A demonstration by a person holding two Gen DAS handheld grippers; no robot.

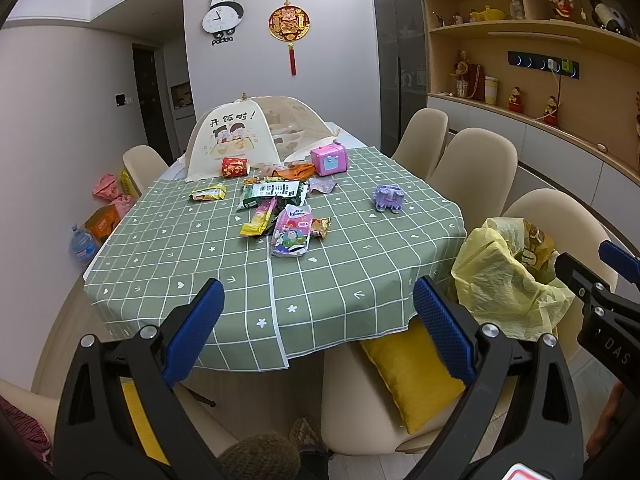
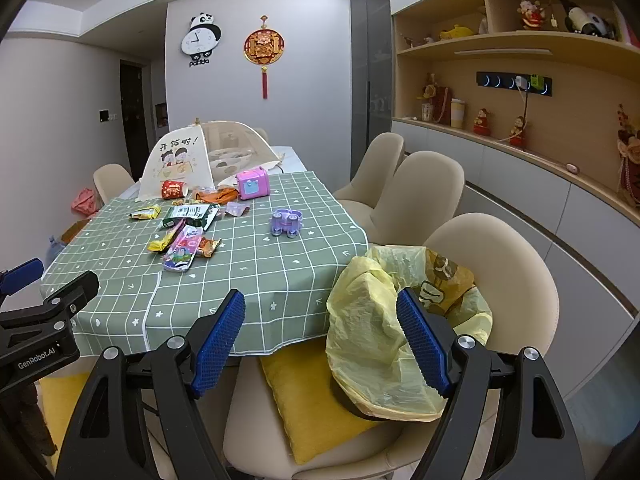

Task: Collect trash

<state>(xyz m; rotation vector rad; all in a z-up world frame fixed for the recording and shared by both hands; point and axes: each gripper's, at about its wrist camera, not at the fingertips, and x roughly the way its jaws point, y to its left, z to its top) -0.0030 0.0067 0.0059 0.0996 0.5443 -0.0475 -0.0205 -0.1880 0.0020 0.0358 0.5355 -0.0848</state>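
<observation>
Several snack wrappers (image 1: 280, 212) lie in a heap on the green checked tablecloth (image 1: 200, 264); the heap also shows in the right wrist view (image 2: 184, 236). A red paper cup (image 1: 235, 167) lies on its side behind them. A bin lined with a yellow bag (image 2: 380, 328) stands on a chair at the table's right; it also shows in the left wrist view (image 1: 508, 280). My left gripper (image 1: 316, 328) is open and empty, short of the table's near edge. My right gripper (image 2: 320, 340) is open and empty, just before the bag.
A pink toy box (image 1: 329, 159), a purple toy (image 1: 387, 197) and a mesh food cover (image 1: 256, 132) stand on the table. Beige chairs (image 1: 476, 168) line the right side. A yellow cushion (image 2: 312, 400) lies on the near chair. A water bottle (image 1: 82, 244) and boxes sit on the floor at left.
</observation>
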